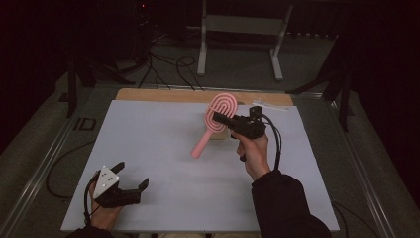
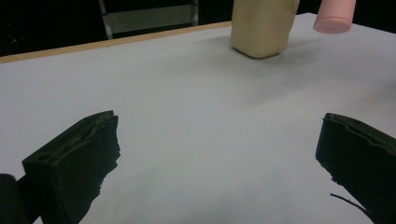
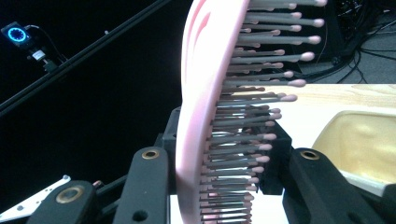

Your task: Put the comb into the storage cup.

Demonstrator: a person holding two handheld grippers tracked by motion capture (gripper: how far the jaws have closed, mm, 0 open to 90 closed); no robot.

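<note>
Right now my right tool (image 1: 221, 118) is clenched on the pink brush (image 1: 214, 121), its jaws pinching the head from both sides, bristles toward one jaw in the right gripper view (image 3: 219, 116). From the tool, the handle slants down toward 7 o'clock over the white tabletop (image 1: 163, 148), its end off the surface. A tan block (image 2: 263, 25) sits just behind the brush. My left tool (image 1: 132, 179) rests at 7 o'clock on the tabletop, well apart, jaws spread and holding nothing.
</note>
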